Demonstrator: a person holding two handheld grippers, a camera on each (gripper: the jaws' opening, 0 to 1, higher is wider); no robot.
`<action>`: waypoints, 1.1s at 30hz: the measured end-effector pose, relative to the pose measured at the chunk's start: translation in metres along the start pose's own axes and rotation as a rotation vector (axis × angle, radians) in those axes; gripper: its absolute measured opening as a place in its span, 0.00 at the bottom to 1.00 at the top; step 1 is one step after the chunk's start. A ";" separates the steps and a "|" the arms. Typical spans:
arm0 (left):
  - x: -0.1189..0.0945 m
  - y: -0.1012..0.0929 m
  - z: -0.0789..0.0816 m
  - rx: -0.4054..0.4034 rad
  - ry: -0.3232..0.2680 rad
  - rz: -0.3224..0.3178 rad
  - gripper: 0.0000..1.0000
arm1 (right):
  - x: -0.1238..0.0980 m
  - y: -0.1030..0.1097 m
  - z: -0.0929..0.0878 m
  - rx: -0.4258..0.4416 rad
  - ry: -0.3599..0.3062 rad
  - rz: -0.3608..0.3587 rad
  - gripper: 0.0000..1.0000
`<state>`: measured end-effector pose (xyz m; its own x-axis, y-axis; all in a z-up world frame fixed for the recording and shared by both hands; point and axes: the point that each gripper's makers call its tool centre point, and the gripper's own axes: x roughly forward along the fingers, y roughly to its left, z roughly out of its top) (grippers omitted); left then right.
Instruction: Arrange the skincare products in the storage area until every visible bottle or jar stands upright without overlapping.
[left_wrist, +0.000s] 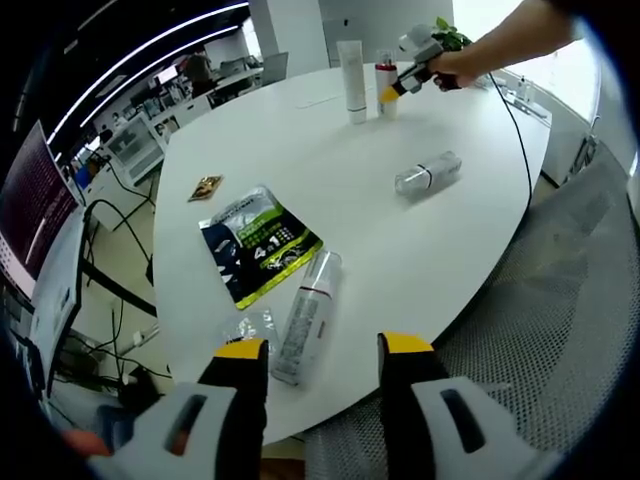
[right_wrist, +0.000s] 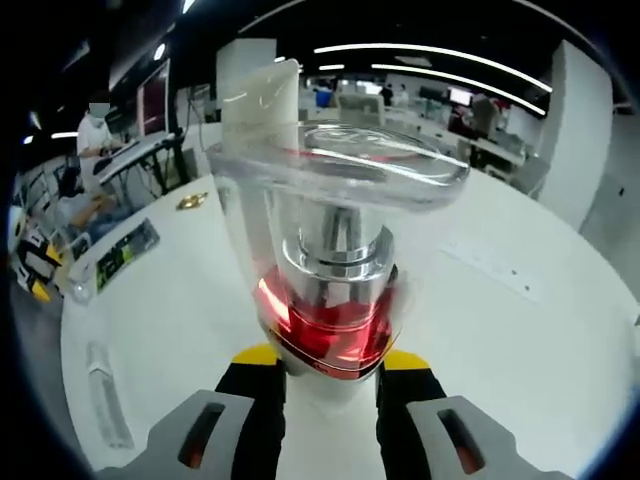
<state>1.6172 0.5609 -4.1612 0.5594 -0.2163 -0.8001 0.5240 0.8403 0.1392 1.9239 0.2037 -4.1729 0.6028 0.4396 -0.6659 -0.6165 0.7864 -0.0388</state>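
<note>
Left gripper view: round white table (left_wrist: 420, 260) seen from its near edge. Left gripper (left_wrist: 325, 350) poised over that edge, yellow-tipped jaws spread wide with nothing between them. Just beyond the jaws, 1 clear tube bottle (left_wrist: 305, 315) lying flat, cap end toward the table centre; beside it, at the near edge, a small clear packet (left_wrist: 250, 325), also flat. Touching the tube's far end, a dark green-and-yellow sachet (left_wrist: 258, 243) lying flat; past that, near the left edge, a small brown card (left_wrist: 205, 187). Toward the right edge, 1 clear bottle (left_wrist: 428, 174) on its side, well apart from the rest. At the far edge, 1 tall white tube (left_wrist: 351, 78) standing upright, with the red-and-clear bottle (left_wrist: 385, 85) upright just beside it. Right gripper (left_wrist: 392, 92) reaching in from the far right in a person's hand (left_wrist: 450, 68), its yellow tips at the red-and-clear bottle. Black cable (left_wrist: 517, 130) trailing over the right edge; mesh chair back (left_wrist: 545, 340) below the table edge.

Right gripper view: red-and-clear bottle (right_wrist: 335, 250) upright, very close, showing clear cap, silver collar and red base. Right gripper (right_wrist: 328, 365) with jaws pressed to either side of the base, closed on it. White tube (right_wrist: 258, 85) directly behind.
</note>
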 end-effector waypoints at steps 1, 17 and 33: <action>0.000 0.000 0.000 0.000 0.001 0.000 0.38 | 0.001 -0.002 0.000 0.002 0.000 -0.002 0.30; 0.000 0.000 -0.001 0.003 0.007 0.001 0.38 | 0.001 0.004 0.008 0.012 0.005 -0.033 0.30; 0.001 0.001 -0.001 -0.001 0.005 0.003 0.38 | 0.013 0.007 0.016 0.021 0.012 -0.024 0.31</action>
<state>1.6172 0.5618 -4.1624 0.5580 -0.2114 -0.8024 0.5219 0.8412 0.1414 1.9355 0.2217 -4.1694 0.6113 0.4153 -0.6737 -0.5910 0.8057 -0.0395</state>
